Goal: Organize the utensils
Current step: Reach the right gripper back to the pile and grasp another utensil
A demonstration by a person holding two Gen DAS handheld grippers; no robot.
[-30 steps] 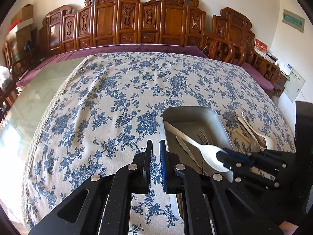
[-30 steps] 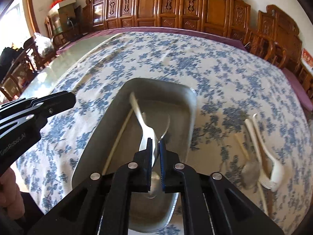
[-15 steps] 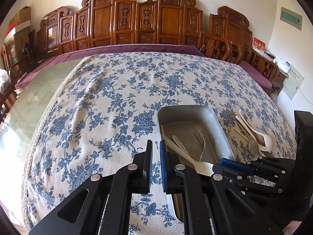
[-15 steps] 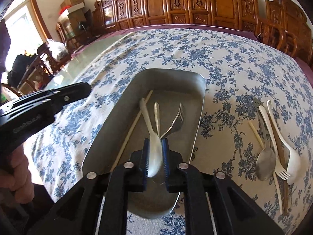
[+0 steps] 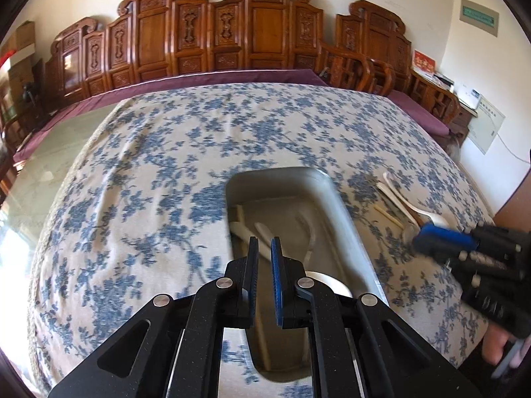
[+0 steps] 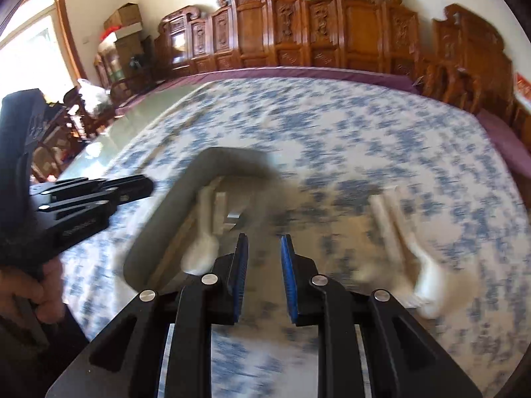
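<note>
A grey metal tray [image 5: 335,205] lies on the blue-flowered tablecloth and holds a white spoon [image 6: 202,248], a chopstick and a fork. It also shows, blurred, in the right wrist view [image 6: 166,219]. My left gripper [image 5: 264,245] is shut and empty above the tray's near left part. My right gripper [image 6: 264,242] is open and empty, over the cloth just right of the tray; it shows in the left wrist view [image 5: 441,237]. More loose utensils, white spoons [image 6: 421,258] and a chopstick [image 5: 388,214], lie on the cloth right of the tray.
Carved wooden chairs [image 5: 232,33] line the far side of the table. A bare glass tabletop strip [image 5: 39,172] lies left of the cloth. A wall [image 5: 481,66] and a side cabinet stand at the right.
My right gripper has opened and let the white spoon go into the tray, then swung right toward the loose utensils. My left gripper has shifted a little over the tray.
</note>
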